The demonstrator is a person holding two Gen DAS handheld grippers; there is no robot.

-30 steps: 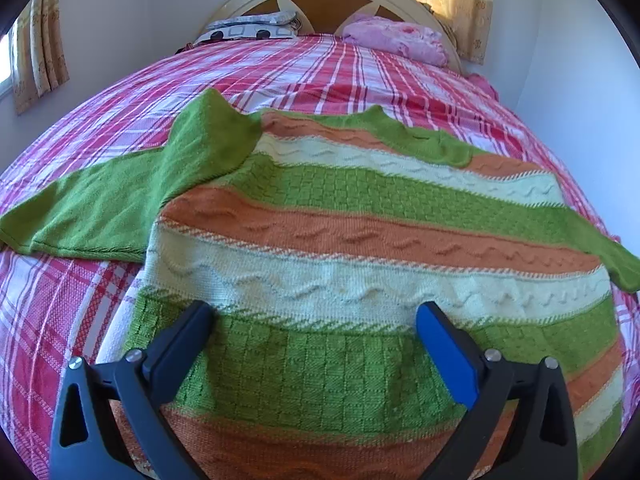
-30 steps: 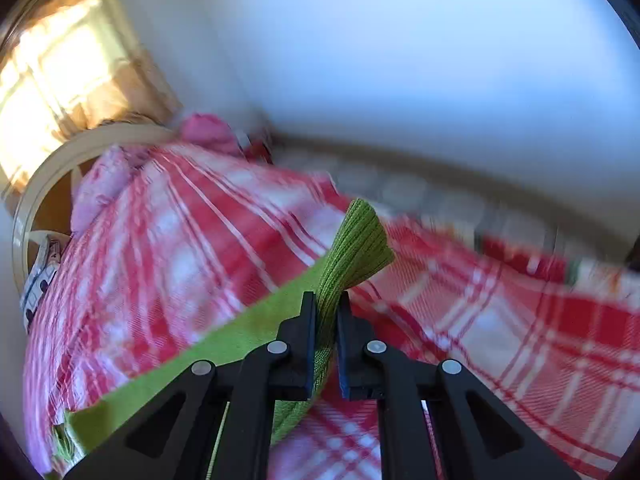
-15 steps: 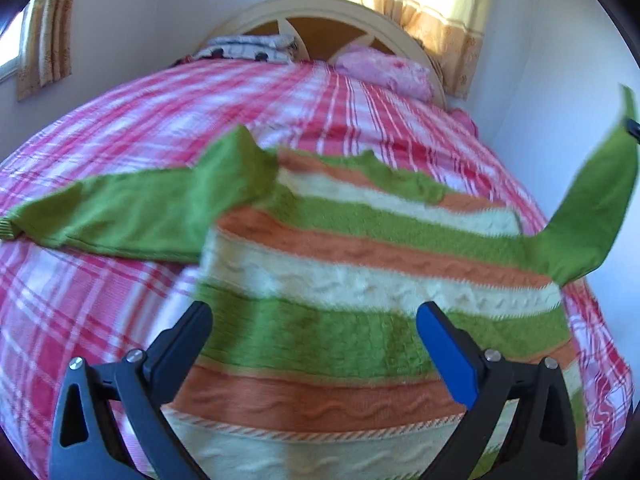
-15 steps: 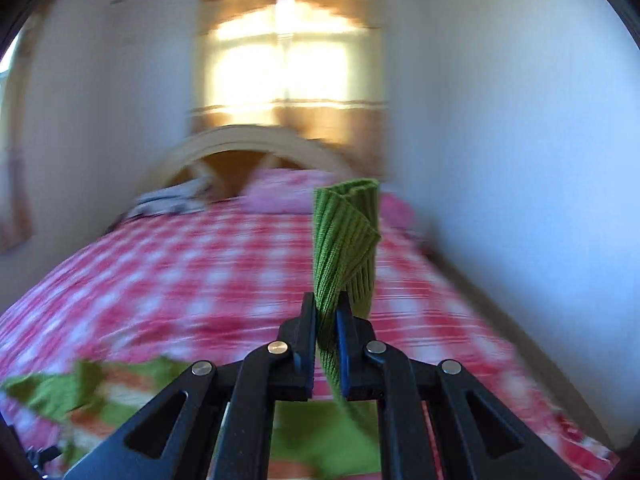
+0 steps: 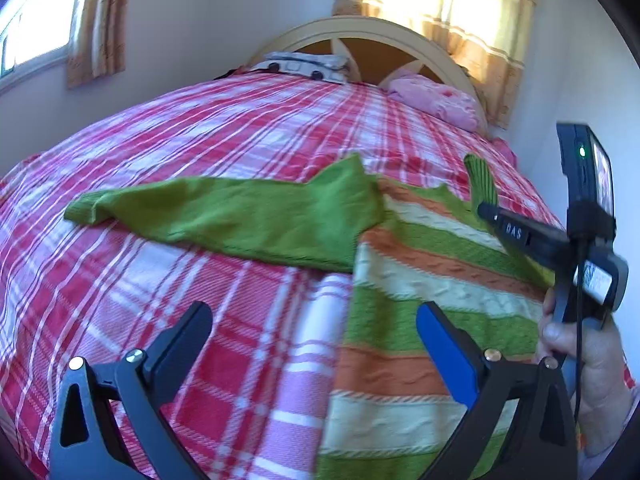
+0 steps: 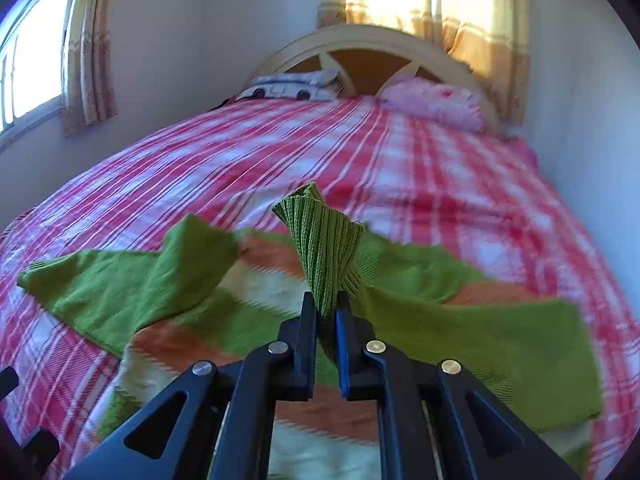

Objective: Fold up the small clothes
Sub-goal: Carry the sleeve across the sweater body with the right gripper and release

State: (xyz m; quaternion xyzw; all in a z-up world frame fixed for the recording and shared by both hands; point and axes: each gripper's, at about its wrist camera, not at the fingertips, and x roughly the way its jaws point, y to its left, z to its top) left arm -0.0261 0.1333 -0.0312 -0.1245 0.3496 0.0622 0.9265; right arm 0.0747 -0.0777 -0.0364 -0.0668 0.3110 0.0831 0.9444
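Note:
A knitted sweater (image 5: 424, 292) with green, orange and cream stripes lies flat on the bed. Its left green sleeve (image 5: 224, 216) stretches out to the left over the bedspread. My right gripper (image 6: 326, 314) is shut on the ribbed green cuff (image 6: 324, 248) of the right sleeve, which is carried over the sweater's body. In the left wrist view that right gripper (image 5: 486, 210) reaches in from the right edge with the cuff (image 5: 482, 178) sticking up from it. My left gripper (image 5: 314, 332) is open and holds nothing, over the sweater's left edge.
The bed carries a red, pink and white plaid bedspread (image 5: 192, 312). A pink pillow (image 5: 436, 100) and a patterned pillow (image 5: 304, 65) lie by the cream headboard (image 5: 376, 36). A wall runs close along the right. A person's hand (image 5: 584, 356) grips the right tool's handle.
The right gripper has swung the green cuff from the bed's right side in over the sweater's body. The left gripper has shifted left, from above the sweater's middle to its left edge.

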